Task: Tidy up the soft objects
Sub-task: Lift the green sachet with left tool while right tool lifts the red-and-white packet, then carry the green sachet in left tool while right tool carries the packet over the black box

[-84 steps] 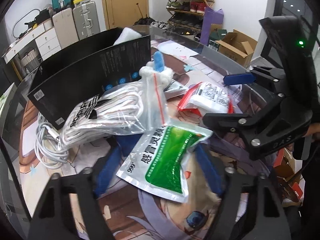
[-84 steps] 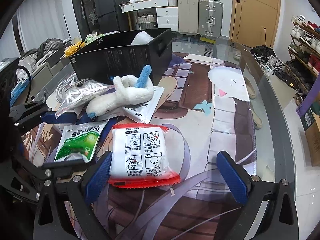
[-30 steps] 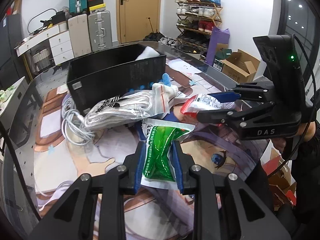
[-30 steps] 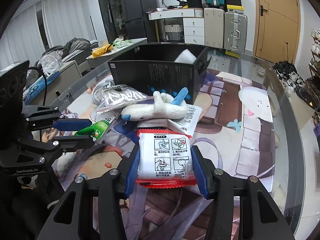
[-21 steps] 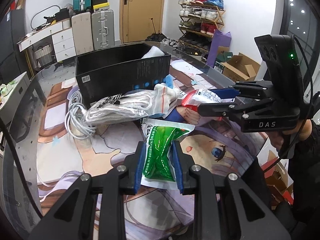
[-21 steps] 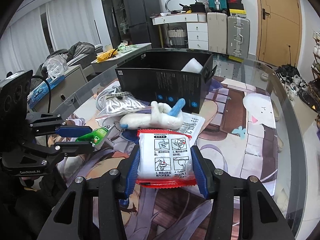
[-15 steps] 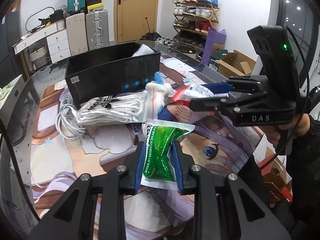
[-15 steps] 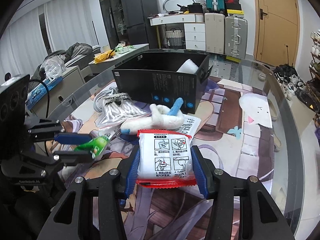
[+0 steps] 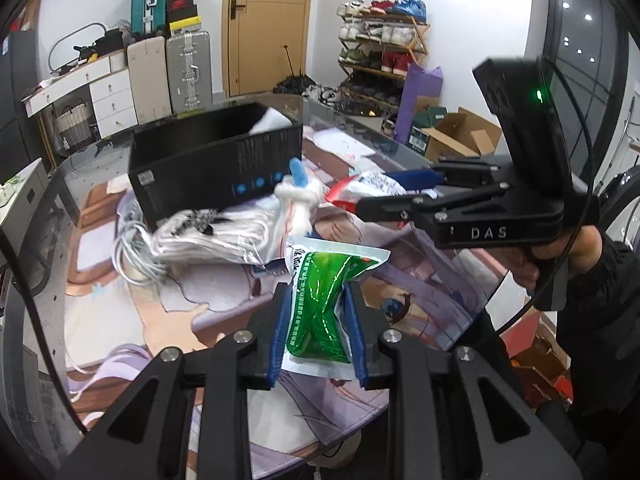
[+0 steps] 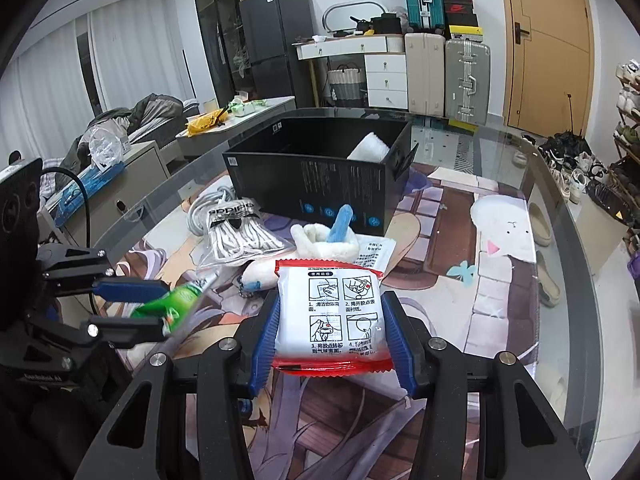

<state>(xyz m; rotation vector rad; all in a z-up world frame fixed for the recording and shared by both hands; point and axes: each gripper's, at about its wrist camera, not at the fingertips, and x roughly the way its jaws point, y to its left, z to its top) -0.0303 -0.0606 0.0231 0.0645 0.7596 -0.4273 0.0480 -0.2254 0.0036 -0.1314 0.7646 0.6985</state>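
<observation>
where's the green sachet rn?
Pinched in the left gripper, the green sachet is held above the mat, near the bagged white cord and black box.

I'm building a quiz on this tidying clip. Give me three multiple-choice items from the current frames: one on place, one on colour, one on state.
1. Where is the white folded cloth?
A. inside the black box
B. on the floor
C. in the left gripper

2. What colour is the sachet in the left gripper?
A. yellow
B. green
C. purple

3. The right gripper is:
A. open and empty
B. shut on the white and red packet
C. out of view

Key: 1 A, it pokes above the box rim; 2 B, green print between blue pads; 3 B, pads press both packet edges.
</observation>
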